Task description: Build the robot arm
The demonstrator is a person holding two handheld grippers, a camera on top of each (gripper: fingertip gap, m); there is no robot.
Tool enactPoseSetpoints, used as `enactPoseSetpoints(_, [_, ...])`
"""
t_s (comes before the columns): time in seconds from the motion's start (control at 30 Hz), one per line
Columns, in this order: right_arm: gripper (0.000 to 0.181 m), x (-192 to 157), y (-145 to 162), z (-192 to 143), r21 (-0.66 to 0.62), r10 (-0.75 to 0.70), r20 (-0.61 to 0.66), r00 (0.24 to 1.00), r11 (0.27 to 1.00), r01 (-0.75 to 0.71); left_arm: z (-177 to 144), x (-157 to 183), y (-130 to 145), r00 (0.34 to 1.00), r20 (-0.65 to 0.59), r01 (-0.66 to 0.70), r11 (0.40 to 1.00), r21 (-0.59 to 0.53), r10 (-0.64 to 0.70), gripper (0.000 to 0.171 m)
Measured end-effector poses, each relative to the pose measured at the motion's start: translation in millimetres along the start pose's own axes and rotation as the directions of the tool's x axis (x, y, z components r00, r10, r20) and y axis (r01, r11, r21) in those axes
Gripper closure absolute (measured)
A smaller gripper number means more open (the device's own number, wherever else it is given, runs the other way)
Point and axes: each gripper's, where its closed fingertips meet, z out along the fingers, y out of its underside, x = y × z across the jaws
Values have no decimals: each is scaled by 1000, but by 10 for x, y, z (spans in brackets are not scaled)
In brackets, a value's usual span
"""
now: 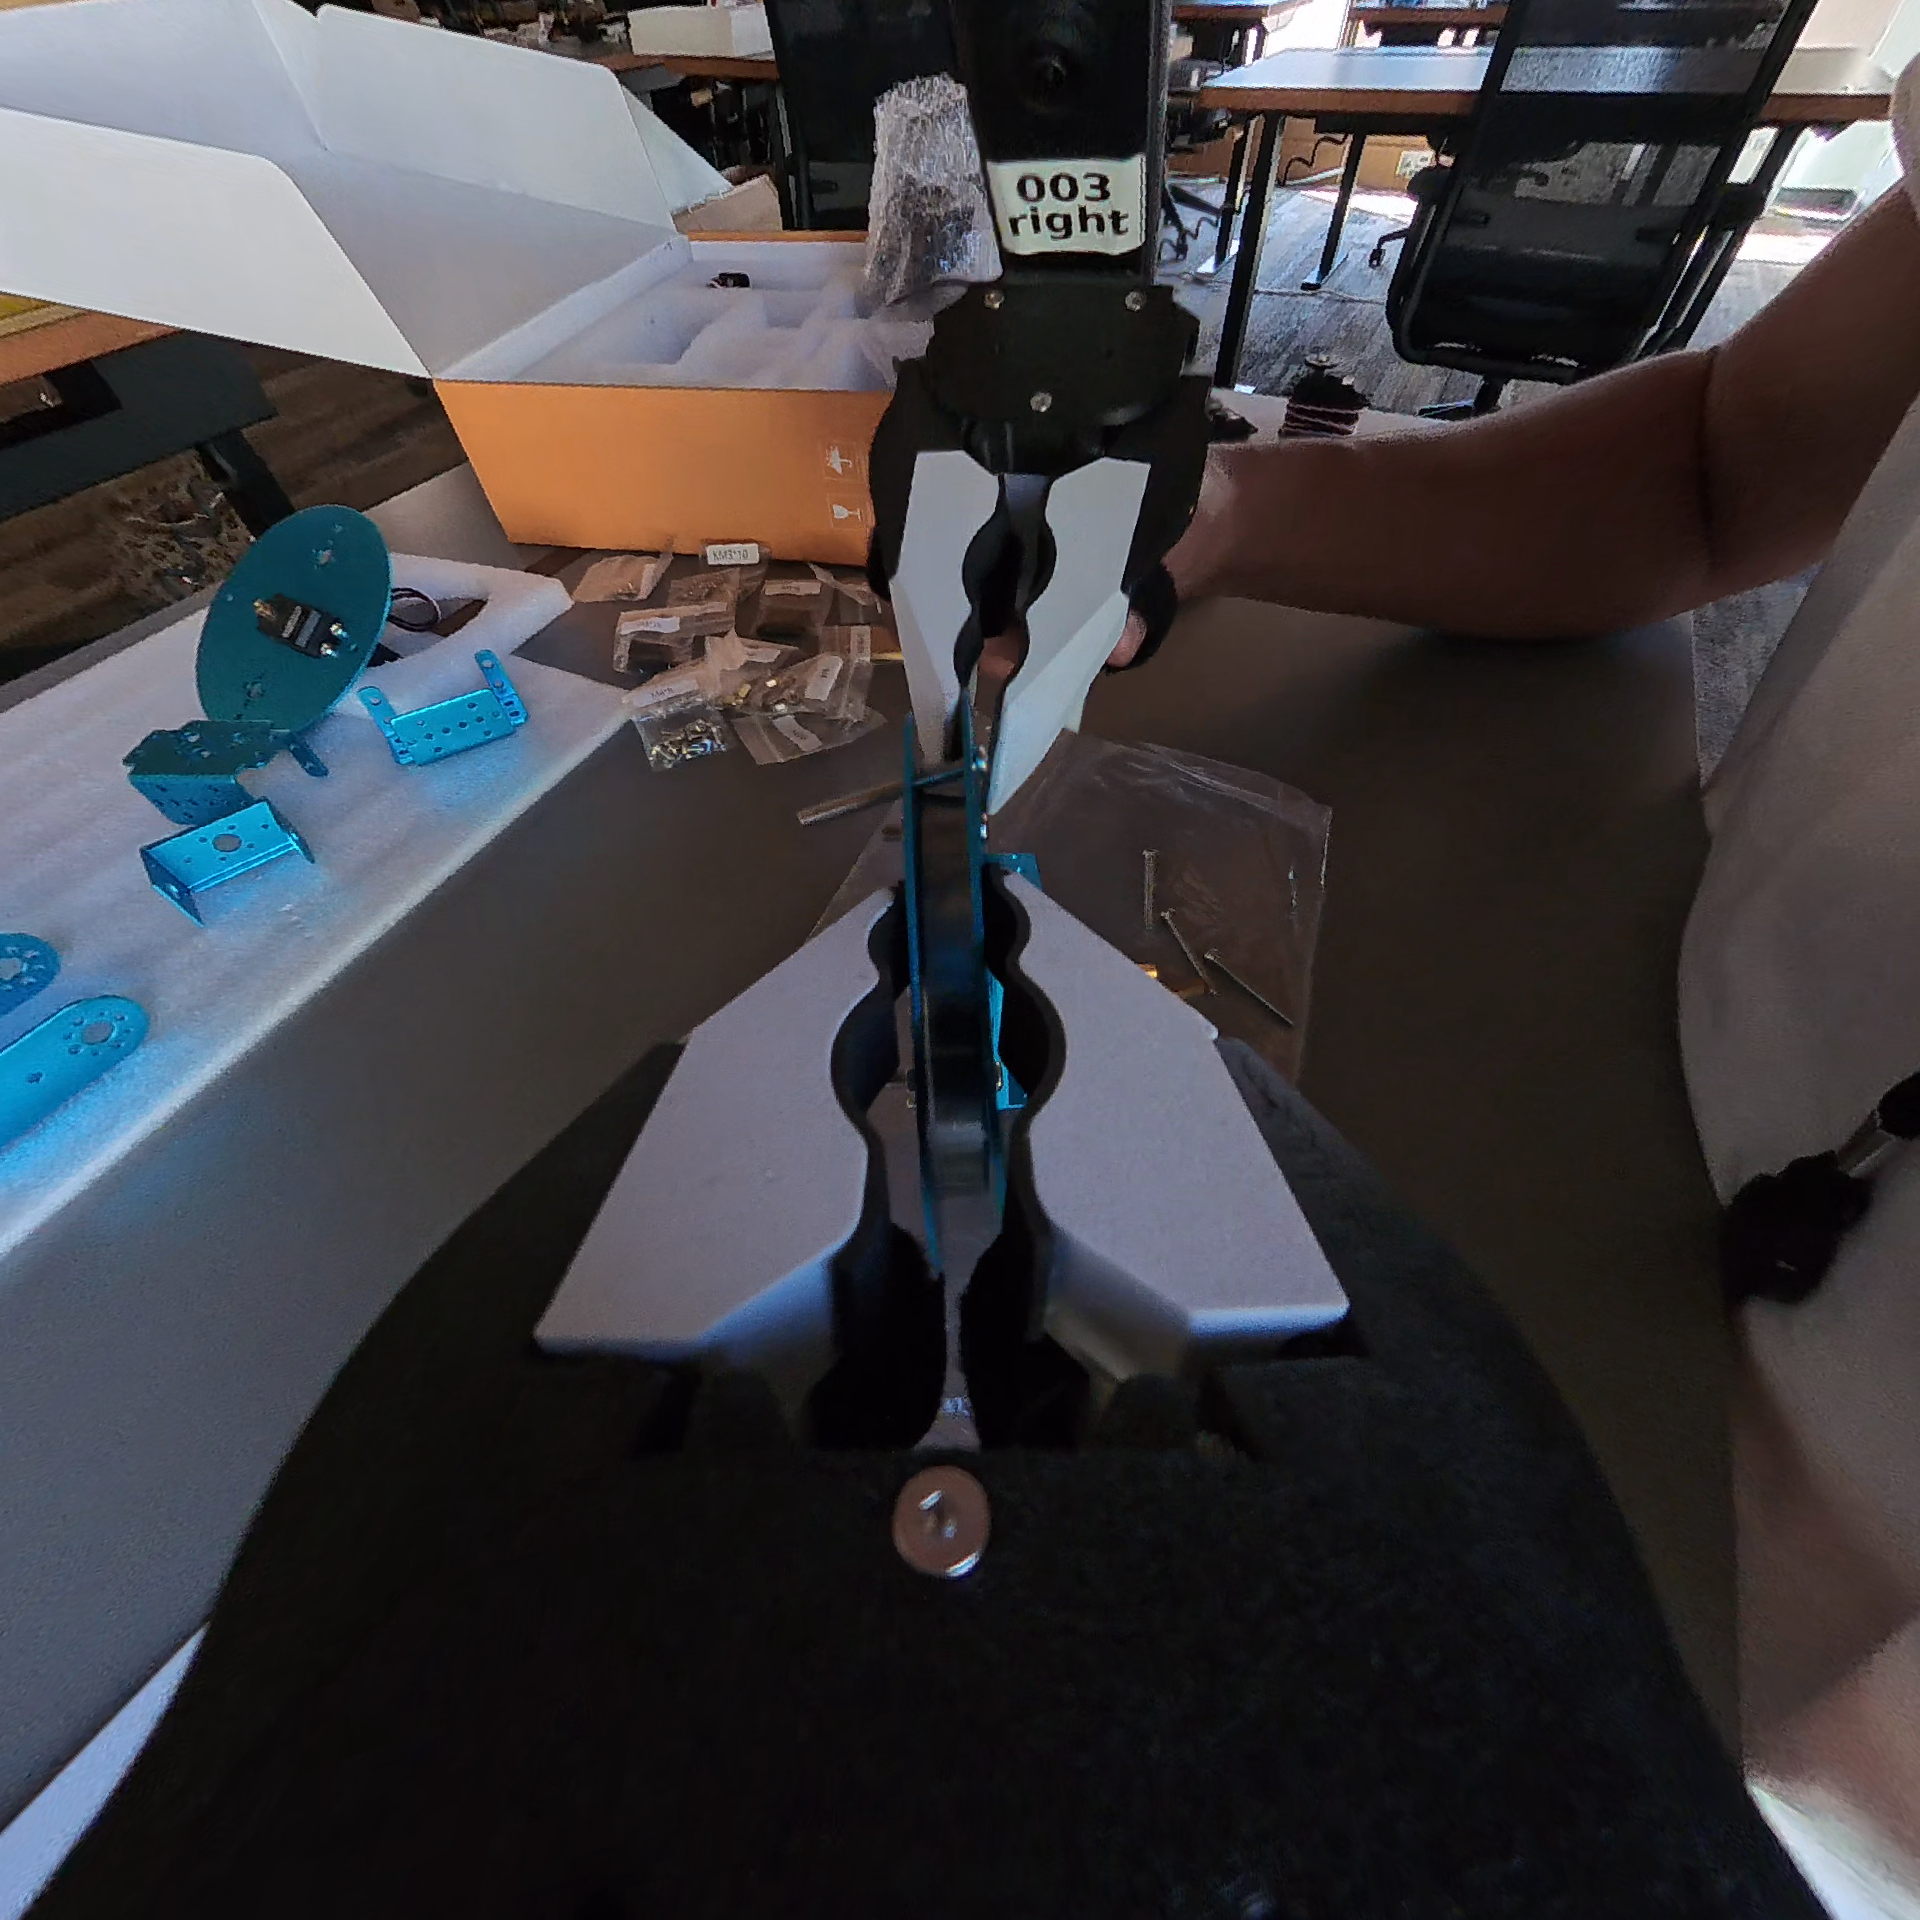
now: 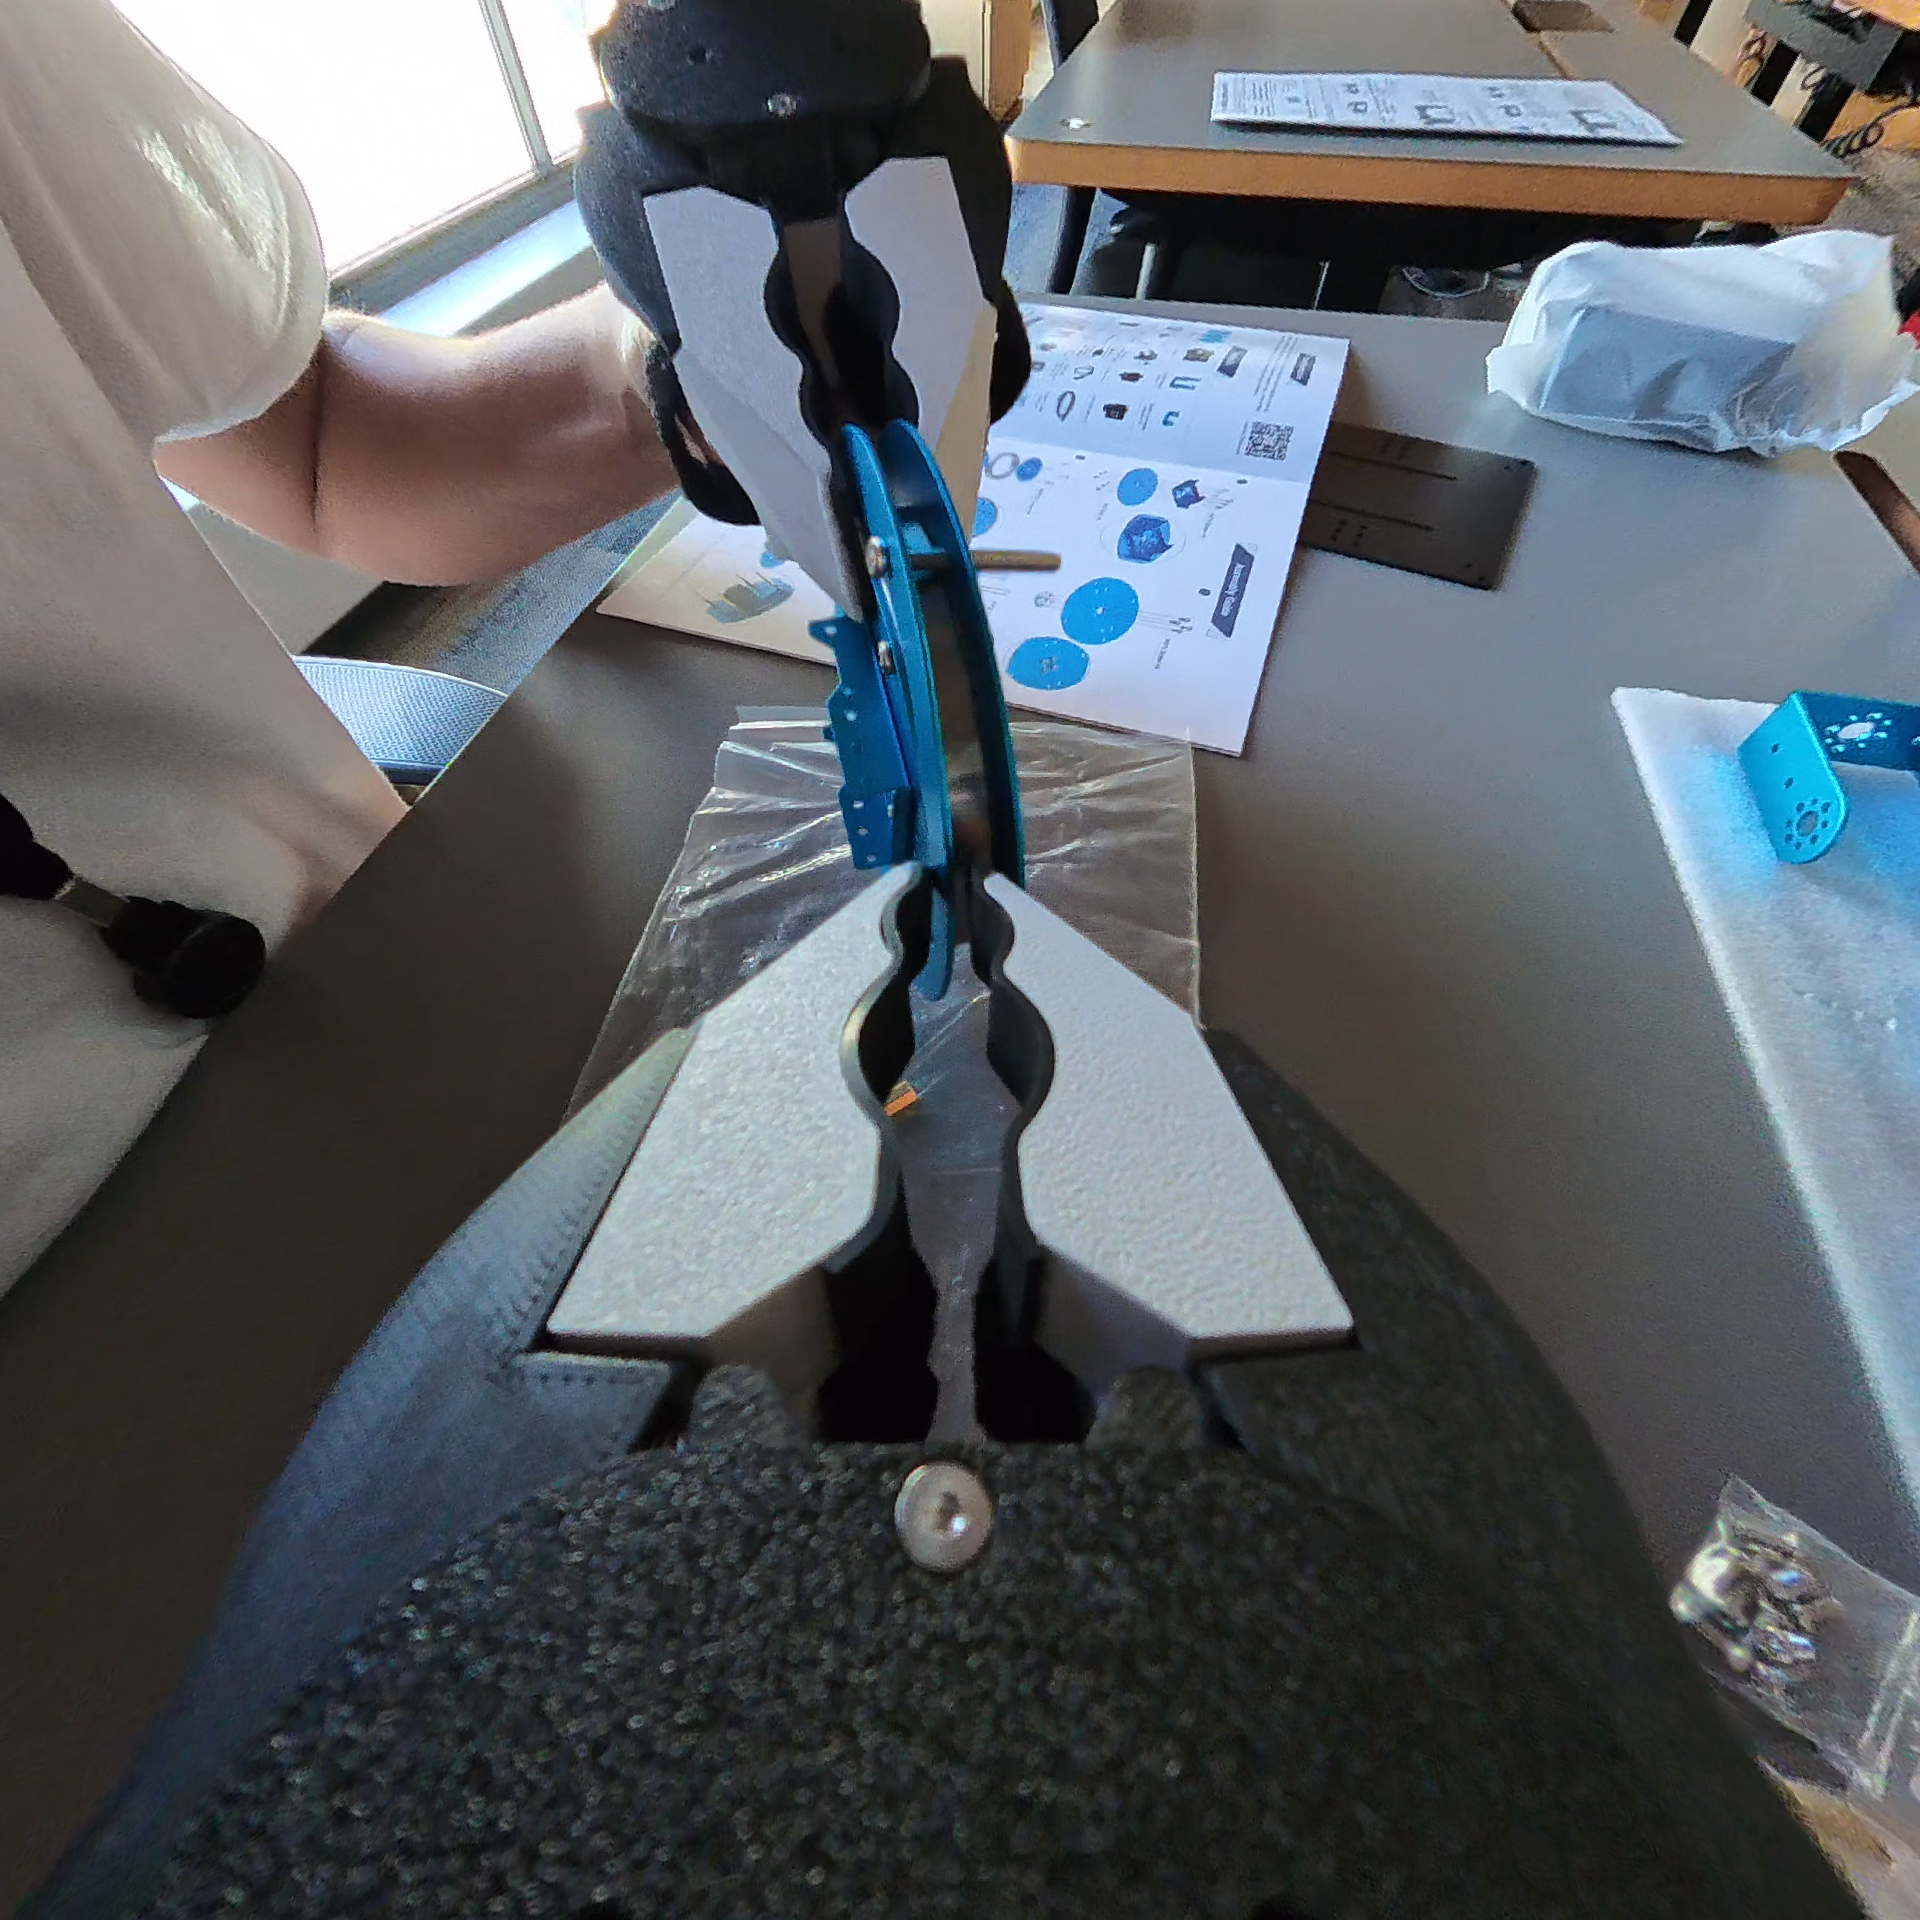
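blue disc assembly (image 2: pixel 935 675) stands edge-on, long axis running between left hand-held gripper (image 1: pixel 951 997) and right hand-held gripper (image 2: pixel 951 935), both clamped on it.

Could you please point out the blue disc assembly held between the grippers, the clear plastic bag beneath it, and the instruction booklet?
blue disc assembly (image 2: pixel 904 665), right wrist view, on the outer face of the near disc.
clear plastic bag (image 2: pixel 1101 821), right wrist view, on its crinkled right part.
instruction booklet (image 2: pixel 1164 499), right wrist view, on the open right-hand page.

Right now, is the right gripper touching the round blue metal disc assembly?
Touching. In the right wrist view, the right gripper has its fingertips closed on the near rim of the round blue metal disc assembly.
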Motion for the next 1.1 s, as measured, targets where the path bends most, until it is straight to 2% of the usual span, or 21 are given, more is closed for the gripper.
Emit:
enactPoseSetpoints(0.27, [173, 19, 46, -1, -9, 10, -3, 1000, 1000, -10, -26, -9, 3, 1000, 17, 13, 1000, 7, -13, 160])
enactPoseSetpoints(0.4, [166, 60, -177, -167, 45, 7, -24, 1000, 999, -5, -22, -20, 10, 1000, 21, 19, 1000, 16, -20, 160])
enactPoseSetpoints(0.5, [146, 21, -445, -164, 108, 6, -46, 999, 994, -1, 1, -9, 16, 1000, 13, 23, 1000, 19, -23, 160])
enactPoseSetpoints(0.57, [122, -11, -534, -77, 128, 20, -47, 999, 992, -14, 25, 14, 18, 1000, 4, 15, 1000, 18, -15, 160])
enactPoseSetpoints(0.6, [119, -21, -542, -35, 127, 31, -37, 999, 992, -26, 36, 32, 13, 1000, -3, 8, 1000, 19, -8, 160])
enactPoseSetpoints(0.7, [124, -41, -554, 39, 169, 115, 41, 993, 978, -120, 62, 85, -14, 1000, -22, -7, 1000, 27, 7, 160])
enactPoseSetpoints(0.8, [129, -26, -434, 104, 144, 158, 68, 985, 975, -167, 75, 113, -35, 999, -28, -20, 999, 28, 21, 160])
enactPoseSetpoints(1.1, [135, 9, -335, 167, 133, 144, 38, 989, 980, -147, 101, 96, -12, 999, -29, -12, 999, 29, 13, 160])
